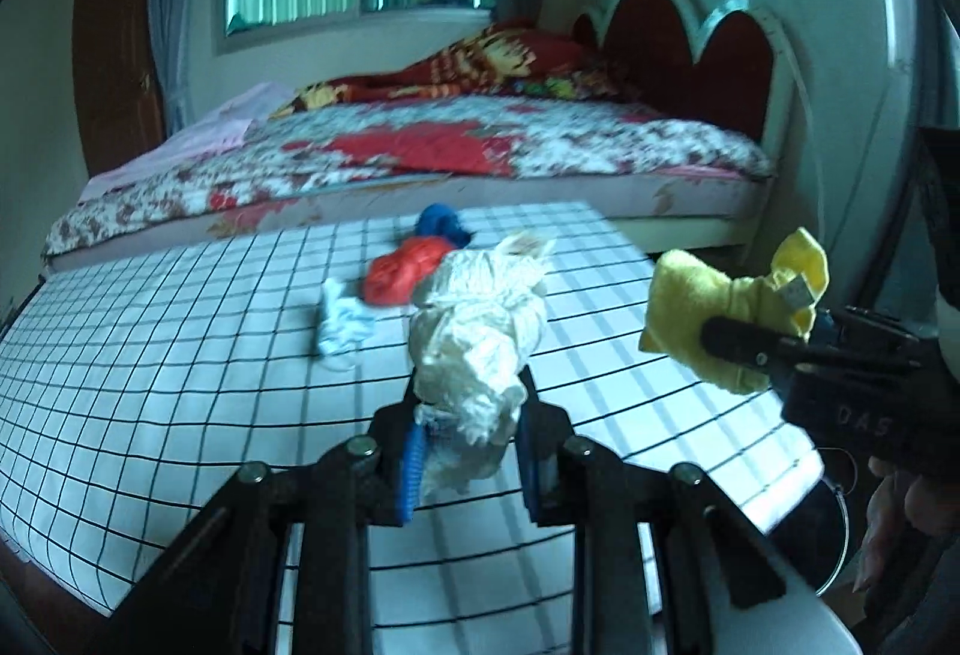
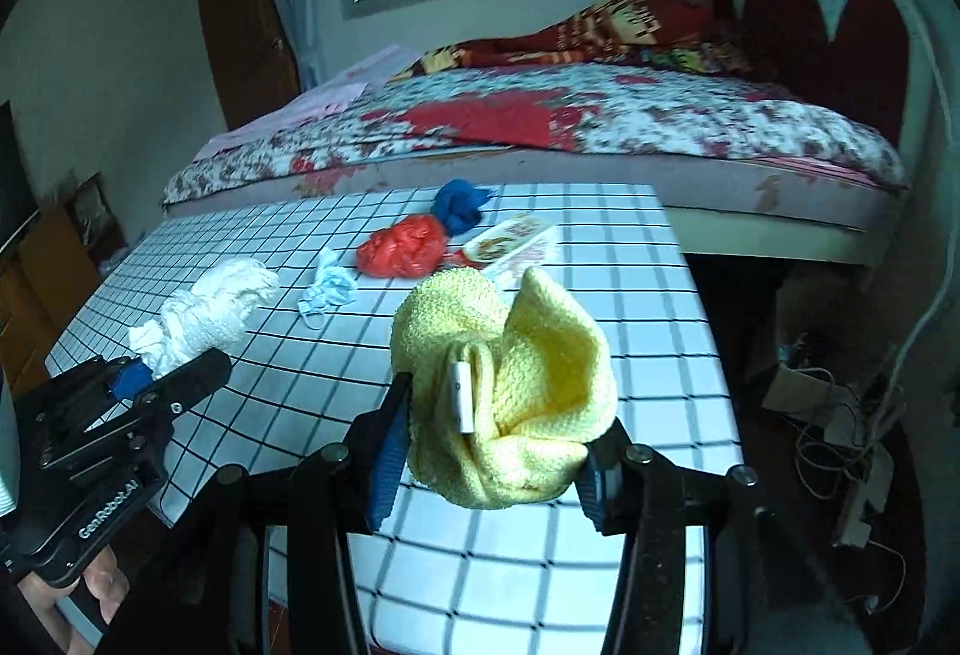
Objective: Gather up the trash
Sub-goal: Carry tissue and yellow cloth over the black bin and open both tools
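My left gripper (image 1: 471, 403) is shut on a crumpled white plastic wad (image 1: 474, 337), held above the checked tablecloth (image 1: 150, 355). My right gripper (image 2: 498, 415) is shut on a bunched yellow cloth (image 2: 516, 373) that has a small white tag. Each gripper shows in the other's view: the left gripper (image 2: 168, 361) with the white wad (image 2: 204, 313), the right gripper (image 1: 756, 331) with the yellow cloth (image 1: 708, 307). On the table lie a red plastic bag (image 2: 402, 250), a blue wad (image 2: 459, 205), a crumpled pale blue mask (image 2: 327, 292) and a printed wrapper (image 2: 510, 241).
A bed (image 1: 480, 145) with a floral cover and a red headboard (image 1: 690, 49) stands right behind the table. Tangled cables (image 2: 840, 415) lie on the floor to the right of the table. A thin metal ring (image 1: 843, 529) shows by the table's near right corner.
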Tool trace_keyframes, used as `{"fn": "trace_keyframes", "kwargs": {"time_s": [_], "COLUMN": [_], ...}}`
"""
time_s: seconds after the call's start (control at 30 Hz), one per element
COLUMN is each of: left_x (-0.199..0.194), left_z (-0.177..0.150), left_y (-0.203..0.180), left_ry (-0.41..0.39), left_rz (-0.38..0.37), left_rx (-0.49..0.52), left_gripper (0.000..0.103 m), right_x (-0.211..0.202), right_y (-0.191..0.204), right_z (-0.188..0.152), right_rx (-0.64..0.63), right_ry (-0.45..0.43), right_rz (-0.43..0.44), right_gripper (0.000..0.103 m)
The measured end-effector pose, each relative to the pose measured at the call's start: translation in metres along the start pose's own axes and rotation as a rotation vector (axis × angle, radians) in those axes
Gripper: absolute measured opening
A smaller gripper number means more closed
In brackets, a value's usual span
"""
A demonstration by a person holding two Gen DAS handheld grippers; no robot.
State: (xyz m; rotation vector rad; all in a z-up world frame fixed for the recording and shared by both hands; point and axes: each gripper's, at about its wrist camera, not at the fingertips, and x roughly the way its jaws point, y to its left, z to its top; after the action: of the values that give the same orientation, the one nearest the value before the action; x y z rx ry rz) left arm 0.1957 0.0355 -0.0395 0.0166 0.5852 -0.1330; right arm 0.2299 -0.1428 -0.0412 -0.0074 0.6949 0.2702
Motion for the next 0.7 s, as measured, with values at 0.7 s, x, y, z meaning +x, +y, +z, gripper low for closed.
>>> {"fn": "trace_keyframes", "kwargs": {"time_s": [0.7], "left_x": [-0.032], "left_z": [-0.030], "left_y": [-0.163], "left_ry": [-0.020], "left_rz": [-0.282], "left_rx": [0.160], "left_gripper": [0.026], "right_x": [-0.121], "right_y": [-0.130], "right_z": [-0.091], "right_rx": [0.199], "right_ry": [-0.041], "right_rz": [-0.232], "right_gripper": [0.050]}}
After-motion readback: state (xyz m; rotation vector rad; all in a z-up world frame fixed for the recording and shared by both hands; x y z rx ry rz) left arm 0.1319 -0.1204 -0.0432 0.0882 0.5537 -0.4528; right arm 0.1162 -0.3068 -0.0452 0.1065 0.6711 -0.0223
